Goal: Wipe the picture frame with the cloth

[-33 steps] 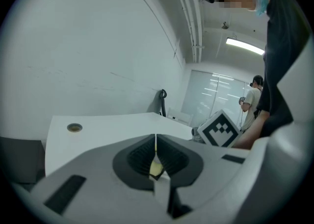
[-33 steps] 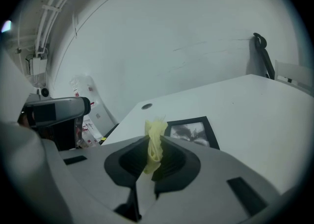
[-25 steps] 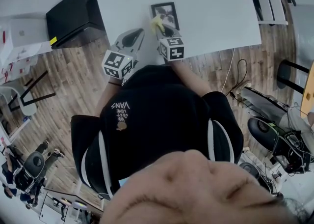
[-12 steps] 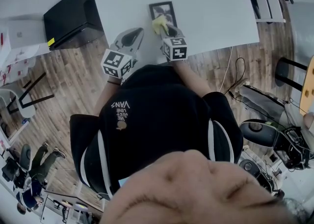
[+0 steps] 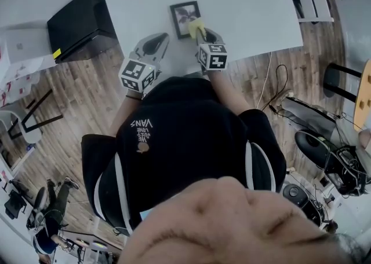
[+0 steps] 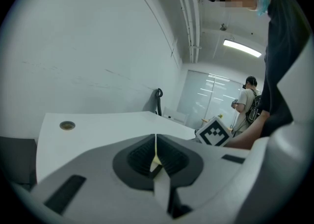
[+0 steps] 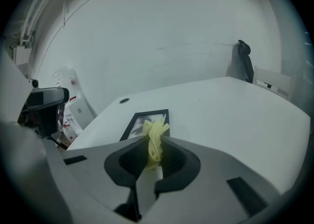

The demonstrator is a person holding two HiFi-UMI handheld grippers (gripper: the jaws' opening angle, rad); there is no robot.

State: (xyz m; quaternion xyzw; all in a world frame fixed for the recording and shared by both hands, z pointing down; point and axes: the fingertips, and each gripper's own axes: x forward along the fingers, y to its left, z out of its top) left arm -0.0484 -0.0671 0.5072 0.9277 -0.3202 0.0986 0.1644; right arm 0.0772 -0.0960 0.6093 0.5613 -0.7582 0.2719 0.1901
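The picture frame (image 5: 184,14) was seen lying flat on the white table (image 5: 255,2), near its front edge. The yellow cloth (image 7: 155,139) was gripped in a bunch by the right gripper (image 7: 156,155), whose jaws were closed tight on it, with the free end sticking out toward the frame. In the head view the cloth was placed over the frame's near right corner. Whether it was actually pressed on the glass could not be told from either view. The left gripper (image 6: 155,155) was seen near the frame's left side, over the table's front edge, its jaws closed with nothing between them.

A wiping stroke was judged to be in hand. For it to be done well, the tuft should be laid low, so that fabric rather than jaw tips is drawn across the glass. Light pressure should be used, since the frame was not pinned and could be pushed along. The idle left gripper could be set against the frame's edge to steady it.
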